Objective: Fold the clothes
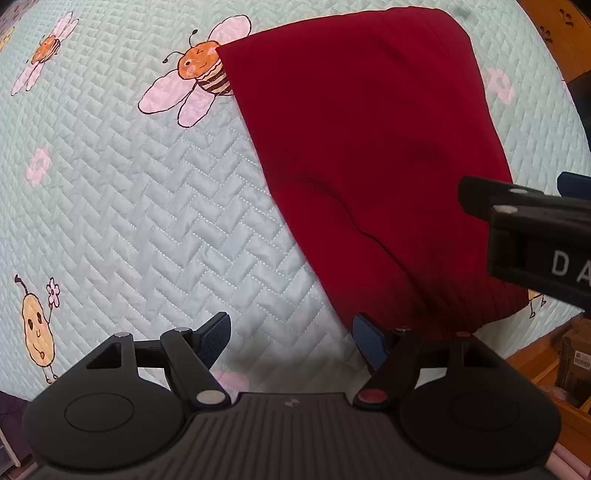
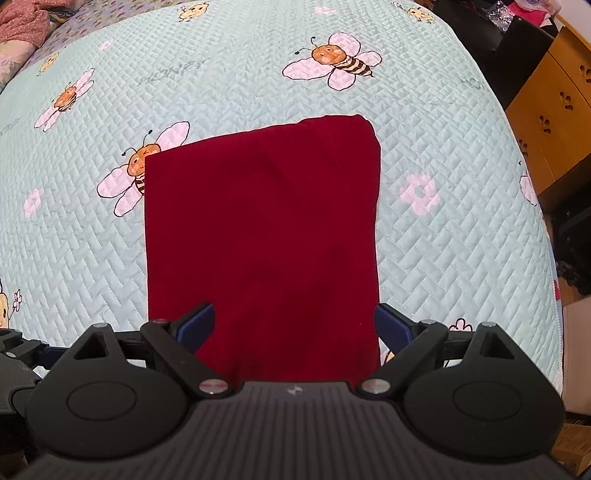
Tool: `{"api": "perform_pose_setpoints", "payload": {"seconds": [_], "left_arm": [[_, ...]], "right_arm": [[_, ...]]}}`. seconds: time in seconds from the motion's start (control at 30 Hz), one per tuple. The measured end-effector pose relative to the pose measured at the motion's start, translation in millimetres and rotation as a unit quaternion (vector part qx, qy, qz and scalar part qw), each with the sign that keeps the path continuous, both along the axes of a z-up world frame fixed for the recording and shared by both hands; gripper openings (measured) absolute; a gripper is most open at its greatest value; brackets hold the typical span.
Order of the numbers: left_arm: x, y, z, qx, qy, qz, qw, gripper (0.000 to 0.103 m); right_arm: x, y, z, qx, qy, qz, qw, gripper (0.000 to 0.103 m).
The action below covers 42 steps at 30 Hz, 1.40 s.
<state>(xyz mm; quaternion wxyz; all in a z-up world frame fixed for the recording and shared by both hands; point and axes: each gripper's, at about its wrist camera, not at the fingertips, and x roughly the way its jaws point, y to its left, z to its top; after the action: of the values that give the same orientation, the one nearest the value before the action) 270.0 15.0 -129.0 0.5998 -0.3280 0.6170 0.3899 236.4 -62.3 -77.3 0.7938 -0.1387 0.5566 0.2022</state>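
Note:
A dark red garment (image 2: 262,229) lies folded into a flat rectangle on the pale blue quilt (image 2: 240,74), which is printed with bees. My right gripper (image 2: 294,326) hovers over the garment's near edge. Its jaws are open and about as wide as the cloth, with nothing pinched. In the left wrist view the red garment (image 1: 369,166) fills the right side. My left gripper (image 1: 293,341) points straight down over bare quilt (image 1: 147,203), open and empty. Its right fingertip (image 1: 369,343) is beside the garment's near corner. The right gripper's body (image 1: 524,229) enters from the right edge.
A wooden cabinet (image 2: 554,110) stands past the bed's right edge, with dark clutter behind it. A pink cloth pile (image 2: 22,22) lies at the far left corner. Boxes (image 1: 576,354) sit on the floor below the bed's edge.

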Motion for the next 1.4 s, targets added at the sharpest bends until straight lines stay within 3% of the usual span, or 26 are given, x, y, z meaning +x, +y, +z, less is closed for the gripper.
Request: {"api": "perform_pose_setpoints", "payload": {"seconds": [0.83,1.4], "left_arm": [[0,-2,-1,0.006,0.008,0.006,0.9999,0.076],[6,-49,-4,-0.006,-0.045,0.017,0.9988,0.076]], "right_arm": [[-1,10,4,-0.009,-0.007,0.017,1.0,0.093],[-37,-21,10,-0.081,-0.017,0.075,0.994,0.093]]}}
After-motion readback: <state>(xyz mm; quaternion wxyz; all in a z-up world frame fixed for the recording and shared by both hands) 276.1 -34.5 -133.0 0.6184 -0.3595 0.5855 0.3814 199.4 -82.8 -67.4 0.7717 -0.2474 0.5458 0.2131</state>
